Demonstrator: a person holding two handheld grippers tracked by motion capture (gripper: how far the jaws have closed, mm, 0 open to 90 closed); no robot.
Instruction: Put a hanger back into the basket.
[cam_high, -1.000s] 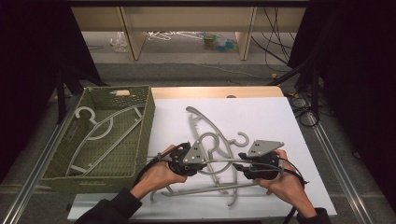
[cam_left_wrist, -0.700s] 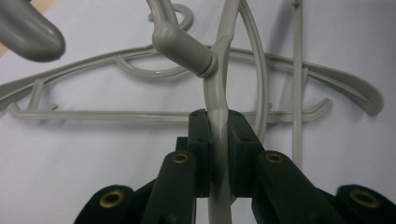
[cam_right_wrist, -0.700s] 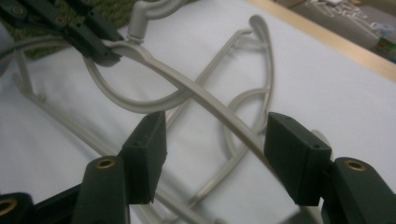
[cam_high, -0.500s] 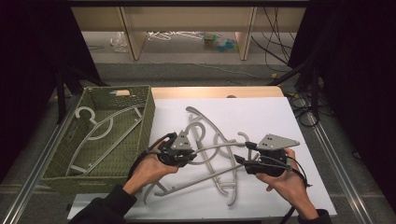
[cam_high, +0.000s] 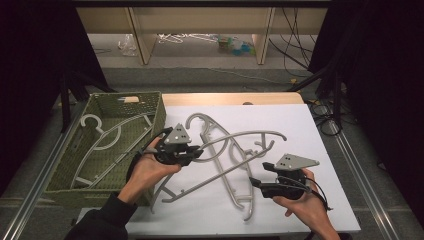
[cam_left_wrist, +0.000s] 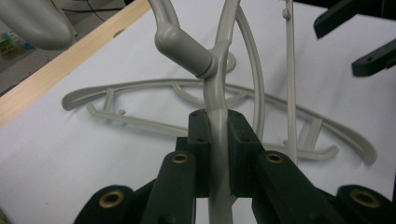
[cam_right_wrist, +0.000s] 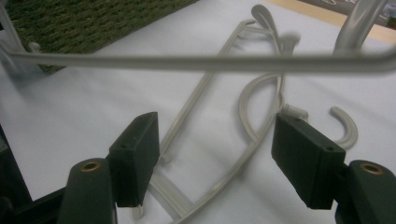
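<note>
Several grey plastic hangers lie tangled on the white sheet (cam_high: 300, 125). My left gripper (cam_high: 196, 151) is shut on one hanger (cam_high: 250, 133) near its neck and holds it tilted above the others. In the left gripper view the jaws (cam_left_wrist: 217, 154) pinch that hanger's thin bar just below its hook joint (cam_left_wrist: 187, 49). My right gripper (cam_high: 255, 184) stands open near the front of the sheet, and nothing sits between its jaws (cam_right_wrist: 215, 158). The held hanger's bar (cam_right_wrist: 201, 60) crosses blurred above them. Another hanger (cam_right_wrist: 261, 112) lies flat on the sheet beneath.
A green woven basket (cam_high: 157, 117) stands at the left with a pale hanger (cam_high: 100, 132) inside it. A wooden strip (cam_high: 225, 98) edges the sheet's far side. Cables (cam_high: 325, 110) hang past the right edge.
My left gripper has moved left and away from me, lifting its hanger off the pile. The right gripper has drawn back slightly to the right.
</note>
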